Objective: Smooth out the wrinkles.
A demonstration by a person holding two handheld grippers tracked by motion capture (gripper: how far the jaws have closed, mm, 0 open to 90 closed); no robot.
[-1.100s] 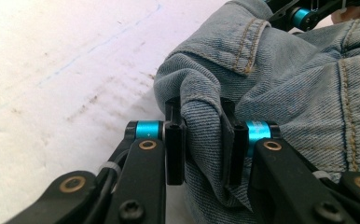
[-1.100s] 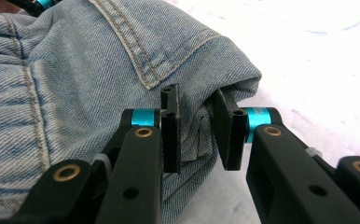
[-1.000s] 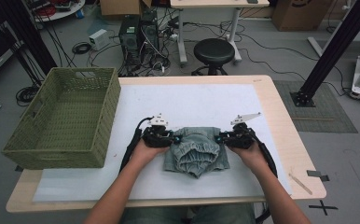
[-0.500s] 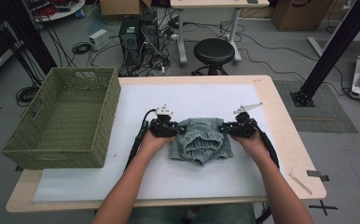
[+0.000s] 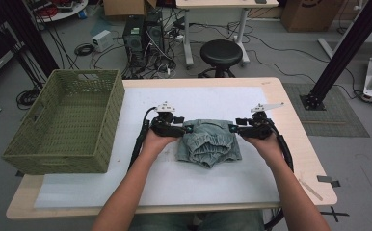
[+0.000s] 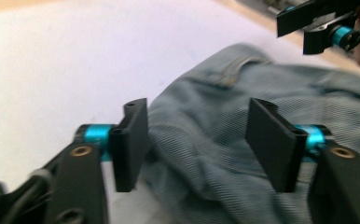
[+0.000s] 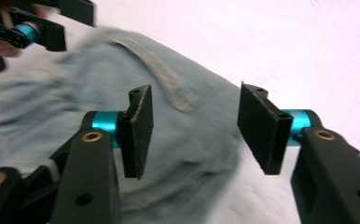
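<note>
Now both my left gripper and right gripper have just opened, jaws standing apart and off the cloth, so the folded jeans lie released mid-table on the white sheet, fold done, basket probably next.

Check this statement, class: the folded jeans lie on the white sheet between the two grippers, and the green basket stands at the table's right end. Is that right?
Not quite. The high view shows the basket at the table's left end, not its right. The rest stands: the folded jeans lie on the white sheet, between the left gripper and the right gripper.
</note>
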